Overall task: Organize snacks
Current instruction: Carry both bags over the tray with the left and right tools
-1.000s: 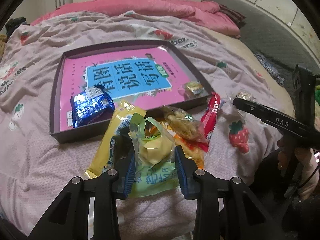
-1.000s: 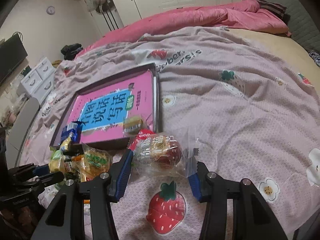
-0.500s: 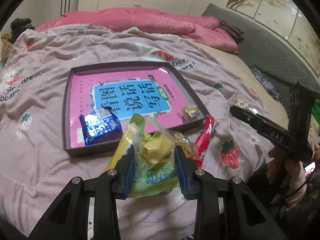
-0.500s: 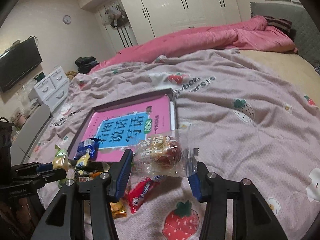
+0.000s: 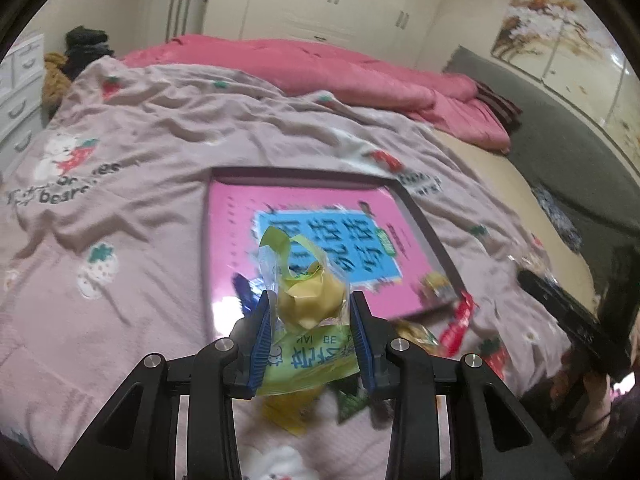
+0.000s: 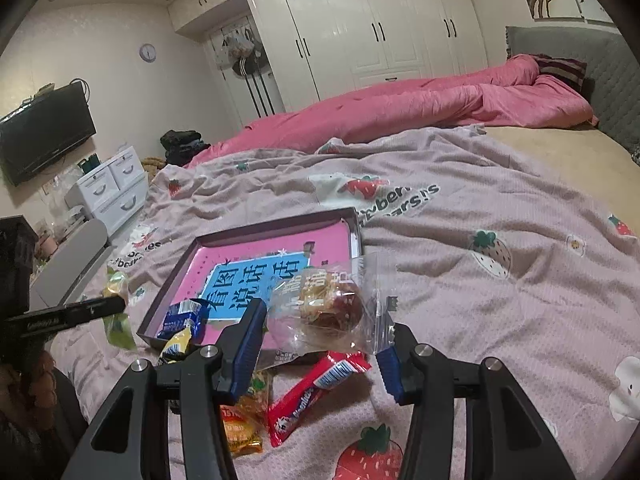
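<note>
- Two grippers are up over the bed, each with a snack pinched between its blue pads.
- Left gripper (image 5: 310,334): clamped on a green packet (image 5: 308,356) with a pale yellow lump showing through its clear top; the packet's print is upside down and too blurred to read. It hangs in front of the tray's near edge.
- Right gripper (image 6: 322,338): its pads hold a clear bag (image 6: 332,308) by the crinkly plastic, a brown round pastry inside; white characters run across the bag, not legible to me. It is held just above the tray's near right corner.
- Under the right gripper, on the bedspread, lie a red bar wrapper (image 6: 316,392) with white lettering and an orange packet (image 6: 242,426) just beside it.
- Dark-rimmed tray (image 6: 354,232) sits on the bedspread, lined with a pink book cover whose blue panel carries big characters, roughly "看图说话写话".
- Inside the tray, near the front left corner, rests a blue foil packet (image 6: 182,318); a yellow packet (image 6: 176,344) leans over the rim there.
- Mauve bedspread (image 6: 500,300) bears strawberries, bears and the word "bears!s".
</note>
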Demonstrator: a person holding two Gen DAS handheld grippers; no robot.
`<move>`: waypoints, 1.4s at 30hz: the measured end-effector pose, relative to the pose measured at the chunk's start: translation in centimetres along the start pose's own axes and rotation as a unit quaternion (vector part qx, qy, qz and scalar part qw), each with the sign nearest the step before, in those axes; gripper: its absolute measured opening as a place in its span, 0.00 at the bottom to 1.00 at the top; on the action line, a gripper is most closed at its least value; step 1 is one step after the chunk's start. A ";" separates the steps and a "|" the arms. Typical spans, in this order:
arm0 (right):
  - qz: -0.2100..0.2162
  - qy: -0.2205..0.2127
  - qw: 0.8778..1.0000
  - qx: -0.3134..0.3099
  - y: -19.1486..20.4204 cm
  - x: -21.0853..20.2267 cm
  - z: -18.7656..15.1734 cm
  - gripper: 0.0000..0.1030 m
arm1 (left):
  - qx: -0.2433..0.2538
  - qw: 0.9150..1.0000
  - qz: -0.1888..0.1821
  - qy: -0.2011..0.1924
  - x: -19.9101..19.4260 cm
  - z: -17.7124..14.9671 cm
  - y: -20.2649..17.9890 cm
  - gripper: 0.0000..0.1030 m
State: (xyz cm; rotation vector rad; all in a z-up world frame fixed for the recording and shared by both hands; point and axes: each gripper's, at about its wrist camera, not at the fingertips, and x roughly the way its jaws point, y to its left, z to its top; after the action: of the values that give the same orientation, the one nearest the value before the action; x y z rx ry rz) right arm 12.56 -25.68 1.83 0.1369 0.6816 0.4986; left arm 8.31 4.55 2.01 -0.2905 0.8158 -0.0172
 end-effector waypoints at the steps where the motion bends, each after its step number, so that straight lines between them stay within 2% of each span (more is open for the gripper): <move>1: -0.001 0.000 1.000 -0.001 0.1 0.2 0.1 0.50 | -0.002 1.000 0.003 -0.004 0.0 0.1 0.3 0.37; 6: -0.006 0.000 1.000 -0.009 0.6 0.9 0.4 0.50 | -0.010 0.999 0.034 -0.016 0.5 0.7 2.1 0.37; 21: 0.013 0.015 0.999 -0.037 3.2 4.2 0.8 0.50 | -0.011 0.997 0.069 -0.012 3.7 1.2 4.1 0.37; 31: 0.010 0.031 0.998 -0.051 4.0 6.6 0.7 0.50 | 0.034 0.991 0.127 -0.007 5.8 0.8 3.6 0.37; 37: 0.009 0.037 0.998 -0.051 3.9 7.4 0.7 0.50 | 0.046 0.991 0.128 0.008 7.1 0.5 2.9 0.37; 42: 0.014 0.042 0.998 -0.052 4.2 8.0 0.7 0.50 | 0.042 0.993 0.106 0.024 8.1 0.1 2.5 0.37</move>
State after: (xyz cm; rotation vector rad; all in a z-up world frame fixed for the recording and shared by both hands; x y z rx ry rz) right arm 16.62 -18.14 -1.03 0.0274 0.7360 0.5685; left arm 13.74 5.94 -4.36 -0.1236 0.8878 0.1414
